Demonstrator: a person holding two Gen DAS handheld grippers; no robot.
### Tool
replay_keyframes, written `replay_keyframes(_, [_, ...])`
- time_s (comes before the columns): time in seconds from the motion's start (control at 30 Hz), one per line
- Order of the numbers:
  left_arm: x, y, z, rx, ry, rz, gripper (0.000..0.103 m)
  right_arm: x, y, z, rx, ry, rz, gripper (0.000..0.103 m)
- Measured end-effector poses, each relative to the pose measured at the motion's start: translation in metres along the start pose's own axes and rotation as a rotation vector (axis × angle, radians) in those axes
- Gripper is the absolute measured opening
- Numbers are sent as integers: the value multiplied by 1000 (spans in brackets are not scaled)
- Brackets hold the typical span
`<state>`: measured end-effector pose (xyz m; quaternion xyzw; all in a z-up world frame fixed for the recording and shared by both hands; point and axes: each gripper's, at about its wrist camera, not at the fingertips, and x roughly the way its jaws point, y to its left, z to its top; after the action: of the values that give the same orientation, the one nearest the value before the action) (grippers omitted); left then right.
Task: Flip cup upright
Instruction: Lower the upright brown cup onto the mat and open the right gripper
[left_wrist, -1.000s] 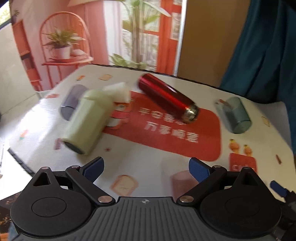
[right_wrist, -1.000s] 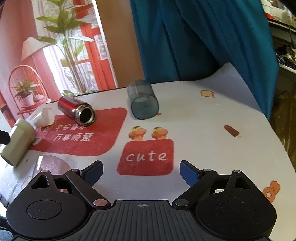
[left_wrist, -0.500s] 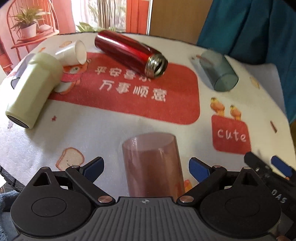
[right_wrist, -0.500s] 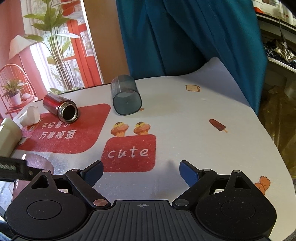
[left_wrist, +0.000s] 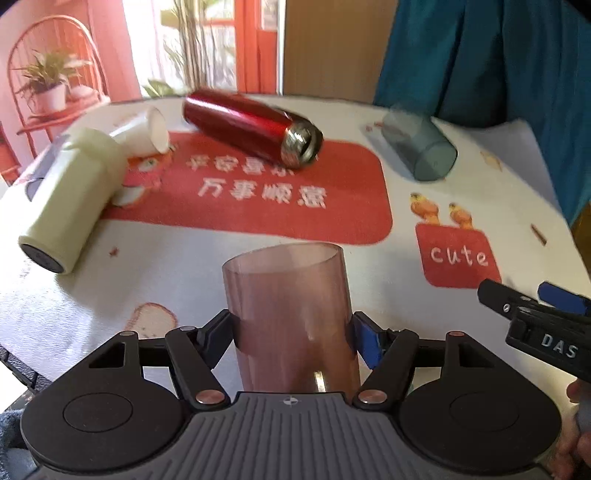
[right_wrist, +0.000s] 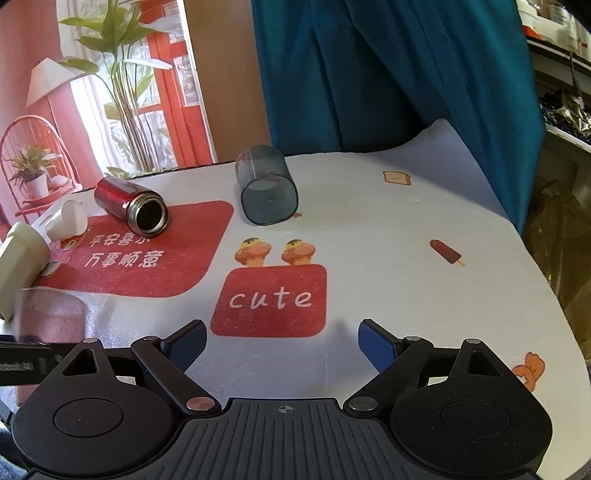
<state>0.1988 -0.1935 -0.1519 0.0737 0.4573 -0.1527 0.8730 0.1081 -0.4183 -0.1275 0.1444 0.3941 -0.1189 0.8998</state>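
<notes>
Pink translucent cup lies on its side at the table's near edge, clamped between the left claw's fingers. Right claw gapes wide, holding nothing, above the near edge.

We see: shiny red metal flask on its side | cream cylindrical bottle lying | translucent grey-blue tumbler lying | printed tablecloth

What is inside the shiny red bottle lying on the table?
The red bottle lies on its side, and its open mouth looks dark and empty near the rim. Deeper inside is in shadow, so the bottom cannot be seen.
</notes>
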Motion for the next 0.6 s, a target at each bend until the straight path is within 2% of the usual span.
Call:
replay_keyframes(0.2, [-16,20,-7,-20,-146,124,70,0,8,-2,-24,2,10,87])
replay_keyframes(0.3, [-17,29,-4,-21,-199,163,70,0,11,-3,-32,4,13,87])
replay_keyframes(0.4, [-11,31,1,-12,-204,194,70,-1,11,-3,-35,5,14,87])
replay_keyframes(0.53, [-4,36,-2,-54,-154,151,70,0,11,-4,-28,8,13,87])
replay_keyframes(0.6, [-6,37,-6,-53,-155,145,70,1,11,-4,-31,12,14,87])
